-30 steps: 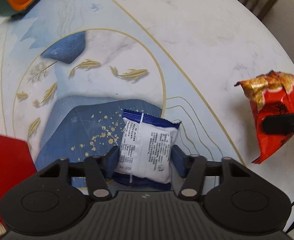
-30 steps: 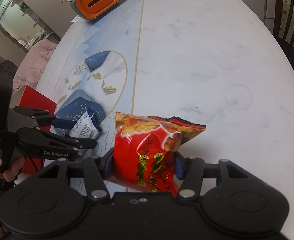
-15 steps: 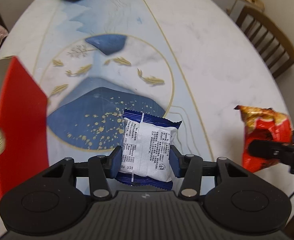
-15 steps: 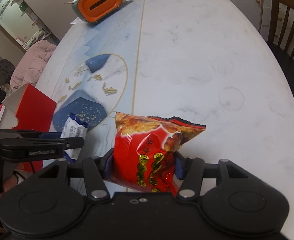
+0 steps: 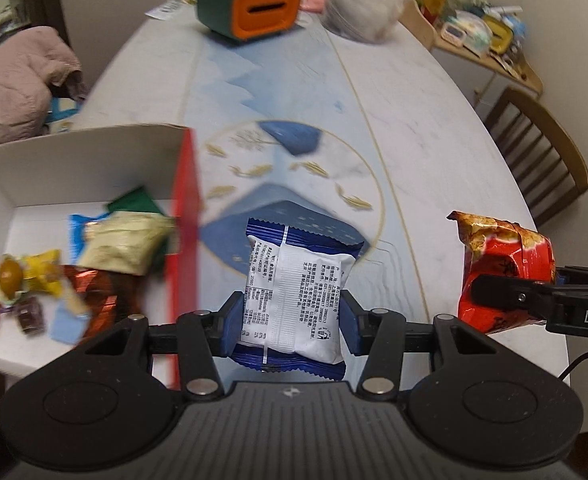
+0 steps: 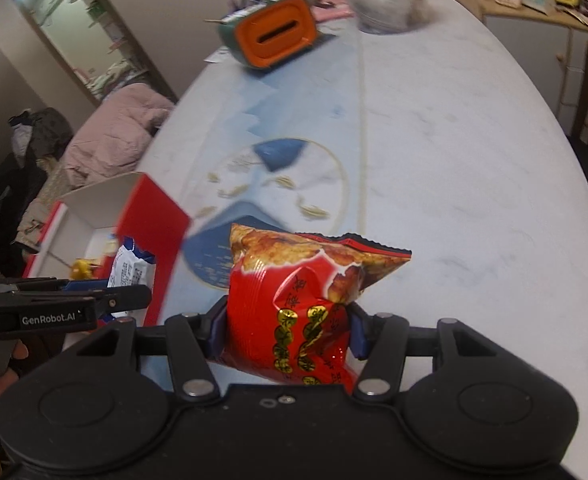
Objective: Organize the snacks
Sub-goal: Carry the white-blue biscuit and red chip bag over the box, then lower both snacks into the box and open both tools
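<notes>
Both jaws are clamped: my left gripper [image 5: 289, 322] pinches a small white-and-blue foil snack packet [image 5: 294, 292] by its sides, blue pads pressed into the wrapper, and my right gripper [image 6: 285, 338] squeezes a red crinkly chip bag with gold print [image 6: 306, 304] around its lower half. Left jaws have just been closing a little, with the packet between them. Both snacks hang clear above the pale marble-look surface with blue and gold inlay [image 5: 414, 128]. Left packet sits just right of an open red cardboard box with white inside [image 5: 185, 216], which holds a jumble of wrapped sweets: green, gold, yellow and copper wrappers, too blurred to sort exactly. From the right wrist view the left gripper [image 6: 125, 292] shows at the box's near corner. Chip bag [image 5: 502, 268] is off to the right of the packet, well apart from the box. A green and orange slotted container [image 5: 249, 4] stands at the far end of the surface, beside a clear plastic bag [image 5: 362, 4].
</notes>
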Demonstrator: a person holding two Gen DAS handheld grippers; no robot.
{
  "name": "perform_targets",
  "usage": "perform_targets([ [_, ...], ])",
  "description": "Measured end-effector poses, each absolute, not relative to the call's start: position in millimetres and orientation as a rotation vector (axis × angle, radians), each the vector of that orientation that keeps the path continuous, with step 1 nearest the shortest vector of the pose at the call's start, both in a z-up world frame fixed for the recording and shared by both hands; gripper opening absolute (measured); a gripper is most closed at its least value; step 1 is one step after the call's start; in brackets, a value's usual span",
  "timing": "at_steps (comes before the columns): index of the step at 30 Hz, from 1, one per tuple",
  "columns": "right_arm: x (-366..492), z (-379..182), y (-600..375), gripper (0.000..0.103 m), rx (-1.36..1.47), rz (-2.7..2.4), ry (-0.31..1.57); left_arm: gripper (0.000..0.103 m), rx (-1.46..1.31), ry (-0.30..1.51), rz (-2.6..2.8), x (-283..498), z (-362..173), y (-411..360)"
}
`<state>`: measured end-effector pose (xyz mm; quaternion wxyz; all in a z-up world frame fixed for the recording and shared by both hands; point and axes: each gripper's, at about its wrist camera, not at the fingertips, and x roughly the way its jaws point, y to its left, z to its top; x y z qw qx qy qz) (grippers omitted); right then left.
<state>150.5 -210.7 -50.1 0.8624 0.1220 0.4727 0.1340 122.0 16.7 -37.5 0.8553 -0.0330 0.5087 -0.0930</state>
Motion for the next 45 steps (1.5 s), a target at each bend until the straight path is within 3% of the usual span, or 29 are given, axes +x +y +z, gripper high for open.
perform_targets([
  [21, 173.1, -13.4, -20.7, 0.055, 0.079, 0.493, 0.928, 0.048, -0.132, 0.975, -0.03, 104.6, -3.2, 176.2],
  [33, 201.4, -35.9, 56.6, 0.055, 0.0, 0.507, 0.973, 0.048, -0.14, 1.023, 0.03, 132.8, -30.2, 245.0],
  [45, 206.3, -68.8, 112.0, 0.055, -0.178, 0.539, 1.028, 0.049, -0.085, 1.1, 0.023, 165.5, -68.4, 259.8],
])
